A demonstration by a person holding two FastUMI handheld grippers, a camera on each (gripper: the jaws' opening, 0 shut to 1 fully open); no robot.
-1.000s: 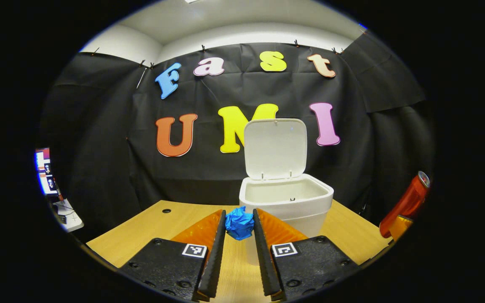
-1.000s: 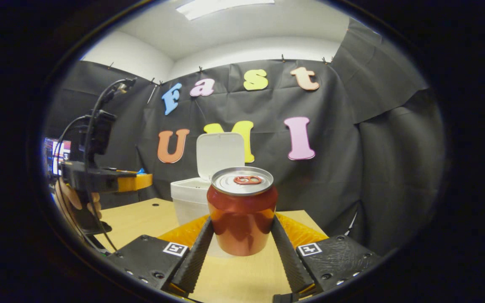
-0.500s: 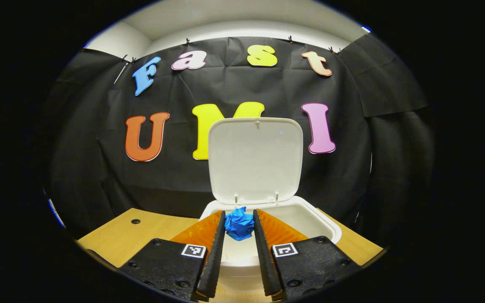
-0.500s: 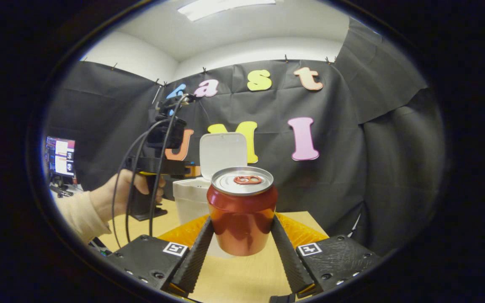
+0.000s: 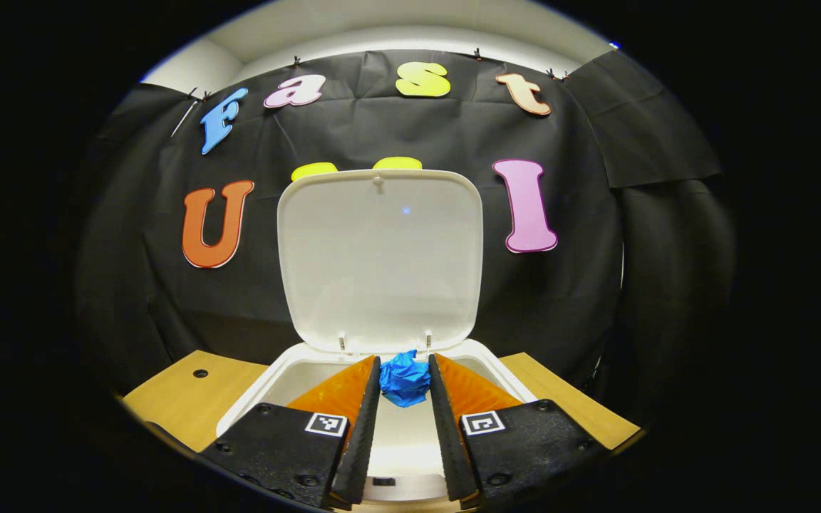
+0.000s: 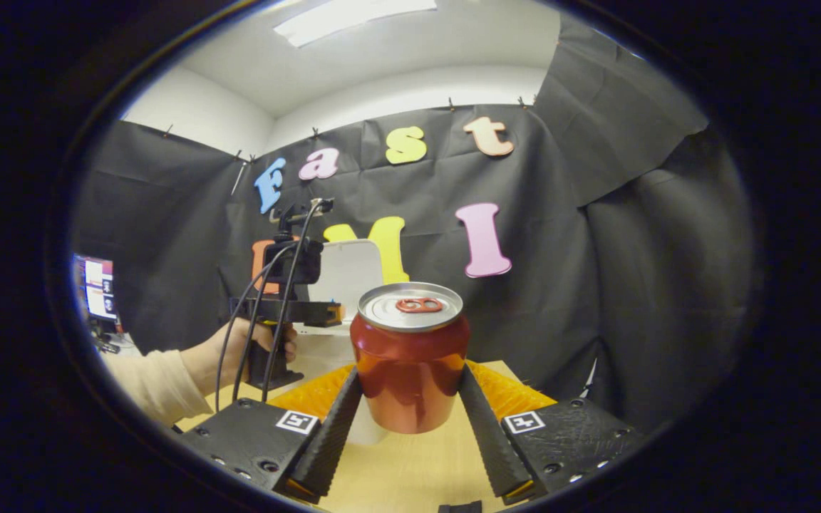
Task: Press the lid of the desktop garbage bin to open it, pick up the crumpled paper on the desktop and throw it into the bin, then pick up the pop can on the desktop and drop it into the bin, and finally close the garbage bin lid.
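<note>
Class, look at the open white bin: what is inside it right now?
Only bare pale floor and walls show inside the bin. The crumpled paper is clamped in the left gripper above the opening, not dropped yet. The gripper's fingers hide much of the interior.

No legible words or numbers; the only signs are coded square markers.

Each half of the left claw [image 5: 403, 367] carries a black-and-white square marker on its near body, one left [image 5: 327, 424] and one right [image 5: 482, 422]. The right claw [image 6: 409, 372] bears the same kind of pair [image 6: 296, 421] [image 6: 524, 422]. They are patterns, not letters. The pop can [image 6: 410, 356] in the right claw presents plain red, and the crumpled paper [image 5: 405, 379] pinched in the left claw plain blue. The monitor [image 6: 99, 286] at the far left is too small to read.
</note>
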